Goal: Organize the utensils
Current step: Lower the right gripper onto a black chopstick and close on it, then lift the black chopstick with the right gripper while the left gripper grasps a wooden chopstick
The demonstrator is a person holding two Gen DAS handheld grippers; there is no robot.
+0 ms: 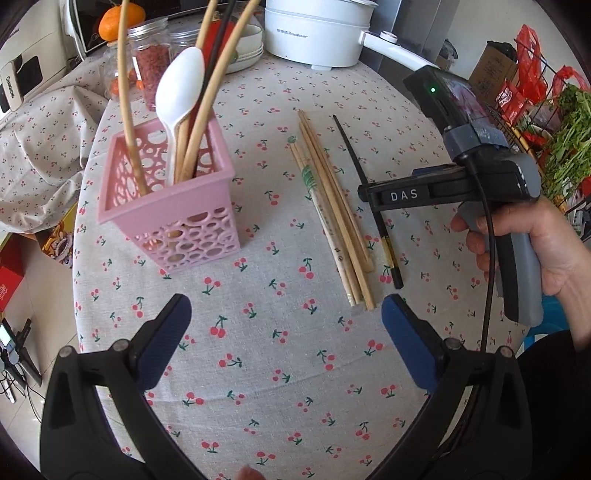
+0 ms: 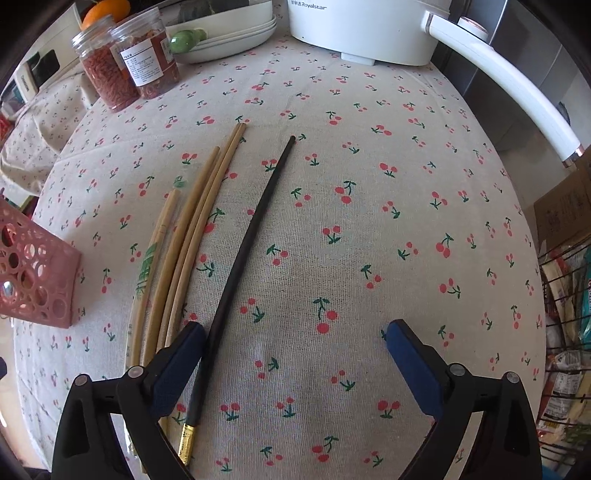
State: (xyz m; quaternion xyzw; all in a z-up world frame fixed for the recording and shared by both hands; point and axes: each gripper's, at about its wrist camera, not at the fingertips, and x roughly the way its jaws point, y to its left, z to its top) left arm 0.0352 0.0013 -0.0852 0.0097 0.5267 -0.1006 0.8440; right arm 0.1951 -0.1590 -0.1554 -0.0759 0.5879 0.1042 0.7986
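both your tools are released: the right tool (image 2: 293, 338) hangs low over the black chopstick with a gold end (image 2: 236, 273), its left finger just beside it, next to the bamboo chopsticks (image 2: 184, 236) on the cherry-print table (image 2: 369, 221). your left tool (image 1: 286, 325) faces the pink perforated plastic basket (image 1: 173, 210) holding a white spoon (image 1: 177, 92).

Left wrist view: holder basket (image 1: 168, 199) stands ahead and left of the left gripper (image 1: 286, 343), on the tablecloth (image 1: 258, 369). In it, upright: spoon (image 1: 179, 96) and several chopsticks (image 1: 207, 107). Ahead and right lie the loose wooden chopsticks (image 1: 332, 210), side by side; the single dark chopstick (image 1: 369, 199) just right of them.

Right wrist view: right gripper (image 2: 295, 343) sits over the dark chopstick's near end, which passes just inside the left fingertip (image 2: 184, 354). Jars (image 2: 125, 62) far left, cooker (image 2: 365, 29) far ahead.
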